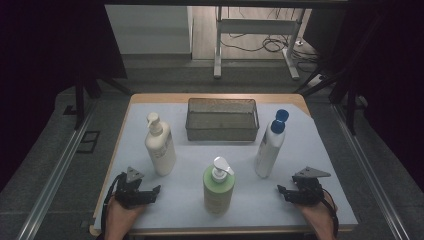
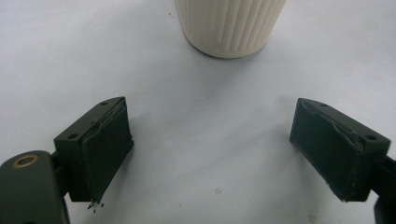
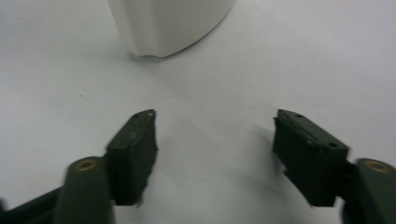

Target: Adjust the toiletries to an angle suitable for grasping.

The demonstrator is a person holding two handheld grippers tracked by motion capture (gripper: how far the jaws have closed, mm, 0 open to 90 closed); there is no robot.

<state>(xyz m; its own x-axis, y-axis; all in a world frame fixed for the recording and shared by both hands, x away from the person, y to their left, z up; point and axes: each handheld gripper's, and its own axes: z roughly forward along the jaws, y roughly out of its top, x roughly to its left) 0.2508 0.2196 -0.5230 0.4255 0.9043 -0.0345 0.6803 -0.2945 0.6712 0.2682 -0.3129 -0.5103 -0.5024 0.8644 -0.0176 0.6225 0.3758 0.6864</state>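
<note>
Worktop (image 1: 310,195): covered with a pale sheet; three bottles stand upright on it in a loose arc in front of a mesh basket (image 1: 222,119), each apart from the others, which I judge leaves room to close on any one from the side

Left gripper (image 1: 148,192): rests low at the near left edge, pointing inward; in its own view the fingers (image 2: 105,147) stand wide apart with bare sheet between them, gripping nothing

Cream pump bottle (image 1: 159,146): nearest the left gripper, straight ahead of its fingers in the left gripper view (image 2: 229,25) but not touching them; I take it as this hand's likely target

Right gripper (image 1: 286,192): mirrors the left at the near right edge; fingers (image 3: 133,154) parted, somewhat less wide, nothing between them

White bottle with blue cap (image 1: 270,145): just beyond the right gripper; its base shows ahead of the fingers (image 3: 168,23), clear of them

Green pump bottle (image 1: 219,186): stands between the two grippers, nearest my edge; untouched

Judgement: both hands parked at a start pose; basket at the back reads as the destination
</note>
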